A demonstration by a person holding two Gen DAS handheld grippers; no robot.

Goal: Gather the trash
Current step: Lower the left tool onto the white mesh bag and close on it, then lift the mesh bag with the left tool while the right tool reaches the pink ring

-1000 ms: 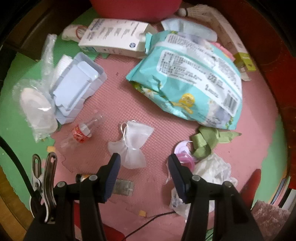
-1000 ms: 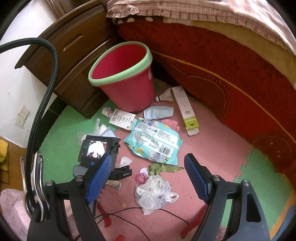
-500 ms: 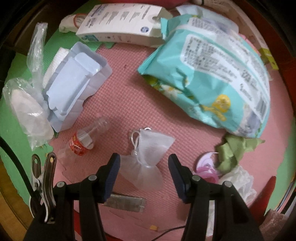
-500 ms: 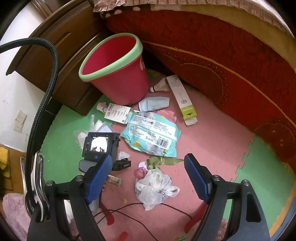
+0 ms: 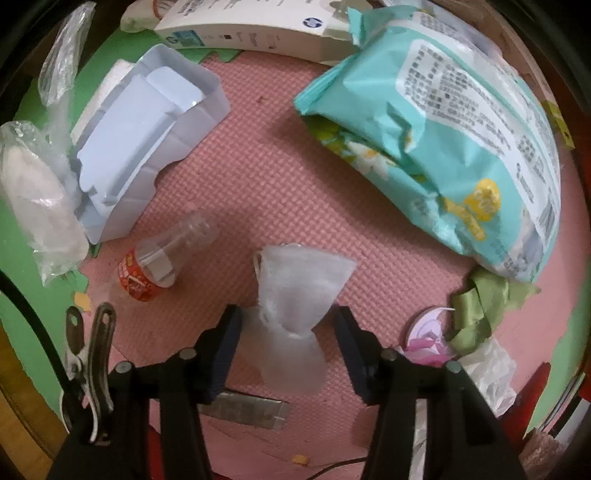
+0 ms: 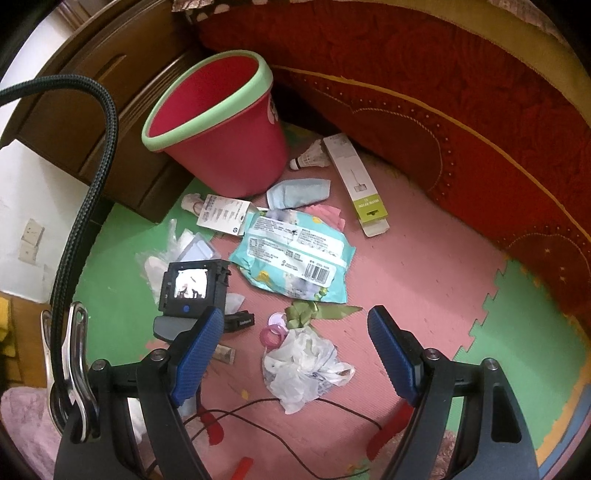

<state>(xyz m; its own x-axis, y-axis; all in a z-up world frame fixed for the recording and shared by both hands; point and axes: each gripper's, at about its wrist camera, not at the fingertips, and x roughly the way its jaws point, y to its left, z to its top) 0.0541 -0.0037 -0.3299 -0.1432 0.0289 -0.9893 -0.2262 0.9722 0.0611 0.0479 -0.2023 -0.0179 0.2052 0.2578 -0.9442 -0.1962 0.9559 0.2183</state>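
A small white gauze pouch (image 5: 303, 280), pinched at its waist like a bow, lies on the pink foam mat (image 5: 258, 177). My left gripper (image 5: 288, 317) points straight down over it. Its jaws are closing with the pouch's waist between them, and the pads stand just off the fabric. My right gripper (image 6: 295, 321) hangs open higher up, over a crumpled white plastic bag (image 6: 303, 365), with nothing between its fingers. The red bin (image 6: 221, 122) with a green rim stands at the back beside a wooden cabinet (image 6: 110, 122). The right wrist view also shows the left gripper's camera body (image 6: 192, 291).
Around the pouch lie a small clear bottle (image 5: 159, 262) with a red label, a pale blue plastic tray (image 5: 144, 147), a teal wipes pack (image 5: 454, 140), a green ribbon (image 5: 476, 310), a pink ring (image 5: 428, 339) and a white carton (image 5: 258, 33). A red bedspread (image 6: 443, 92) borders the mat.
The left gripper has come down onto the gauze pouch, which now sits between its fingers, and the jaws have narrowed. The right gripper has sunk a little and stays open.
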